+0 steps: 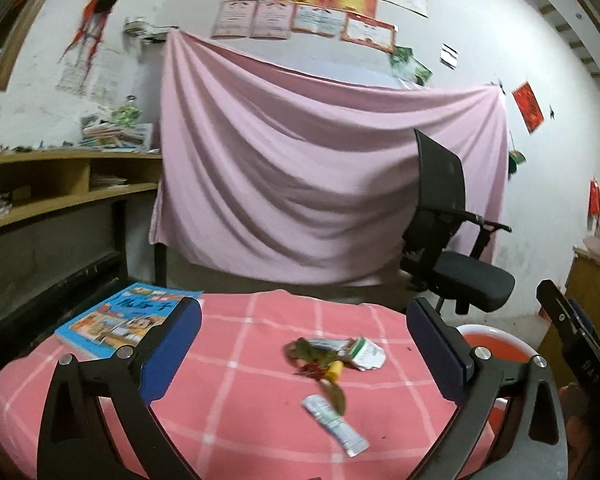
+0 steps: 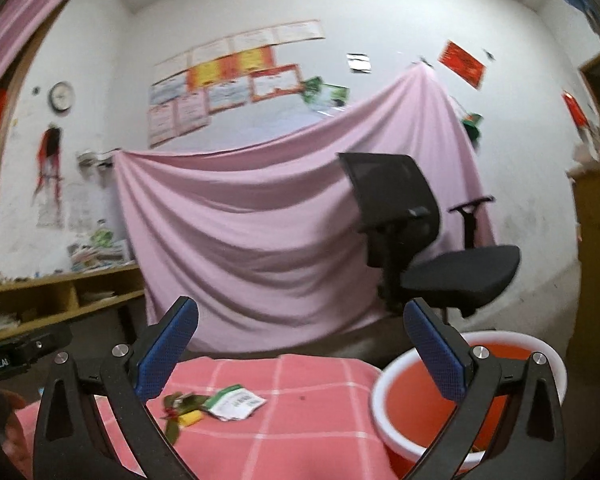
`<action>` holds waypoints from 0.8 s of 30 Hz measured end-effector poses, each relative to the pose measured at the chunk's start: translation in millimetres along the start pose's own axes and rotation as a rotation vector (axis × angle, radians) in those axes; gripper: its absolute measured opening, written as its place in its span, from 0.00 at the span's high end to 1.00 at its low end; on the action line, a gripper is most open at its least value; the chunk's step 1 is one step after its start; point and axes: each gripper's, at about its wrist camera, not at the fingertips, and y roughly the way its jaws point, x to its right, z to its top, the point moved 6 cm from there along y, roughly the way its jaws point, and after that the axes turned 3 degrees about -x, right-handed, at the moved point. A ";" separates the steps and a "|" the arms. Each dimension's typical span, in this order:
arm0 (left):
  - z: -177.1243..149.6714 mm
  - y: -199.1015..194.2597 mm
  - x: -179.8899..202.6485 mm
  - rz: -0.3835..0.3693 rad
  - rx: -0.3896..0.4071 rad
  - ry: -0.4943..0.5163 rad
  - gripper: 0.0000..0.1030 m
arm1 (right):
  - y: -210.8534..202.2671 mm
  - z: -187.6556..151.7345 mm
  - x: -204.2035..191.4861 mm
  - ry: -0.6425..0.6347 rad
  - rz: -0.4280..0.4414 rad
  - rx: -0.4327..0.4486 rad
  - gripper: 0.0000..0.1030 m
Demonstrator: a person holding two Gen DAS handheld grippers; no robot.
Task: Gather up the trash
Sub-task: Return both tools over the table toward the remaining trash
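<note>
Trash (image 1: 332, 354) is seen at lower centre of the left view, heaped on the checked cloth (image 1: 228, 396), with a wrapper (image 1: 336, 424) just below it. Nothing is held: the left gripper (image 1: 304, 344) and right gripper (image 2: 300, 348) are spread wide and empty. The bin (image 2: 404, 392), lower right, looks empty, so collection is judged barely begun.
</note>
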 end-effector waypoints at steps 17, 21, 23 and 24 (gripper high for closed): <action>-46.4 12.5 -16.0 0.067 -0.125 0.051 0.02 | 39.2 -41.2 -42.4 -0.160 0.111 -0.227 0.00; -54.9 26.7 -8.9 0.045 -0.199 0.058 0.02 | 52.8 -51.1 -32.4 -0.106 0.113 -0.310 0.00; -59.8 36.9 -6.0 0.028 -0.250 0.067 0.03 | 54.9 -54.5 -29.7 -0.093 0.109 -0.334 0.00; -63.4 42.4 -5.6 0.019 -0.280 0.073 0.03 | 55.8 -56.2 -29.0 -0.091 0.107 -0.345 0.00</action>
